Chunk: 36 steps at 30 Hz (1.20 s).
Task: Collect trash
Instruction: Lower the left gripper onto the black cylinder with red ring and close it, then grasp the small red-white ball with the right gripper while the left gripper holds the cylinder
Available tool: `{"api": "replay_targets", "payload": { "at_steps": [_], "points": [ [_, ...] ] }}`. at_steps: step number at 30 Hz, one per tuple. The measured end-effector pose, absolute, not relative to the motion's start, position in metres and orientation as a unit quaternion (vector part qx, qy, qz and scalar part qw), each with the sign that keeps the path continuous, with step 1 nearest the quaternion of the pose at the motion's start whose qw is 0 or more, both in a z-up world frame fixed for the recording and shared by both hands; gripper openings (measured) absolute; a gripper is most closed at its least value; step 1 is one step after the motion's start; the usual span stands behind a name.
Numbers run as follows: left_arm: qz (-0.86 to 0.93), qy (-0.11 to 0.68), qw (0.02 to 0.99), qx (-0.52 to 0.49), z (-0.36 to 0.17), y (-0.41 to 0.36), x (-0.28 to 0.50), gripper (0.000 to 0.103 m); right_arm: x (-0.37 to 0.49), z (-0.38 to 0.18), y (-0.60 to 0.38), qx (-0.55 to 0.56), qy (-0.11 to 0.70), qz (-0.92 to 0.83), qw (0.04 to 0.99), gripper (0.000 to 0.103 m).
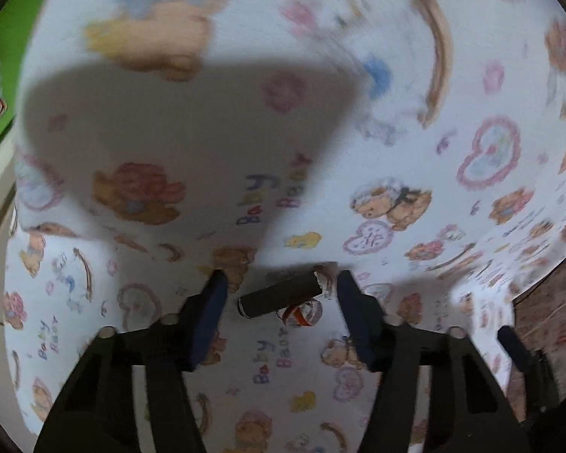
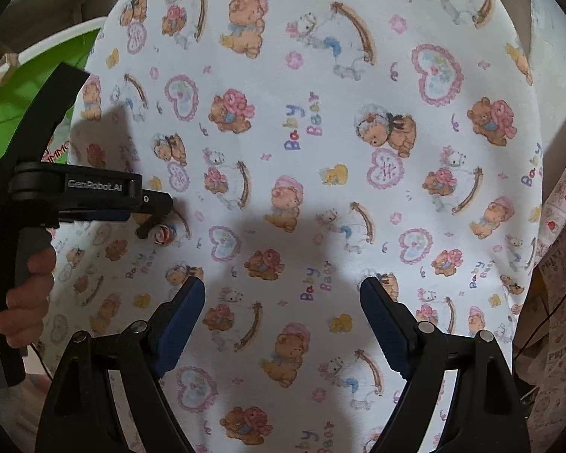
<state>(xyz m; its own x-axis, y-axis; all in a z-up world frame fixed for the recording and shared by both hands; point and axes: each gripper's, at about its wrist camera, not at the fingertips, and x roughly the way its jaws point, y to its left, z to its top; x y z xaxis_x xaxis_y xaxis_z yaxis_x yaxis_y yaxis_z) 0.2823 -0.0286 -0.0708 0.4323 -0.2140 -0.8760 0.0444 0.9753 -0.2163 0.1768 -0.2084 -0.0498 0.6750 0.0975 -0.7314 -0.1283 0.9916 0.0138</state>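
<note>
We look down on a desk [image 2: 320,75] covered by a white cloth printed with teddy bears, hearts and the words "Baby Bear". In the left wrist view, our left gripper [image 1: 279,283] points steeply down at the cloth, its two blue-padded fingers [image 1: 211,313] standing apart on either side of a small dark tube [image 1: 279,296] that lies on its side; a gap shows between the left pad and the tube's near end, and at the far end we cannot tell if the right pad touches. Touching the tube on its near side lies a small crumpled wrapper [image 1: 302,315], white with orange-red marks. In the right wrist view, the left gripper appears at the left edge, held by a hand [image 2: 26,294], with tube and wrapper under its tips. Our right gripper [image 2: 283,290] hovers over bare cloth, spread wide and holding nothing. A green bag [image 2: 37,98] sits beyond the desk's left edge.
</note>
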Motion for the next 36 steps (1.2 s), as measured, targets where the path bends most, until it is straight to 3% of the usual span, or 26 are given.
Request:
{"api": "replay_targets", "payload": {
  "at_steps": [8, 10, 19, 24, 30, 36],
  "points": [
    [-0.087, 0.517, 0.849, -0.062, -0.064, -0.038, 0.275, 0.012, 0.181, -0.055, -0.208, -0.020, 0.401, 0.056, 0.914, 0.086],
    [-0.092, 0.512, 0.851, -0.068, -0.058, -0.036, 0.272, 0.007, 0.181, -0.055, -0.209, -0.017, 0.401, 0.056, 0.914, 0.086],
    [-0.074, 0.509, 0.857, -0.041, -0.036, -0.019, 0.251, 0.006, 0.180, -0.052, -0.200, -0.022, 0.399, 0.068, 0.914, 0.086],
    [-0.055, 0.458, 0.886, -0.030, -0.017, 0.001, 0.237, 0.006, 0.183, -0.052, -0.183, -0.007, 0.394, 0.108, 0.913, 0.086],
    [-0.045, 0.451, 0.891, -0.040, -0.008, 0.023, 0.236, 0.006, 0.194, -0.061, -0.146, -0.001, 0.392, 0.133, 0.910, 0.086],
    [-0.032, 0.452, 0.891, -0.035, -0.012, 0.030, 0.237, 0.007, 0.216, -0.076, -0.118, -0.004, 0.413, 0.132, 0.901, 0.069]
  ]
}}
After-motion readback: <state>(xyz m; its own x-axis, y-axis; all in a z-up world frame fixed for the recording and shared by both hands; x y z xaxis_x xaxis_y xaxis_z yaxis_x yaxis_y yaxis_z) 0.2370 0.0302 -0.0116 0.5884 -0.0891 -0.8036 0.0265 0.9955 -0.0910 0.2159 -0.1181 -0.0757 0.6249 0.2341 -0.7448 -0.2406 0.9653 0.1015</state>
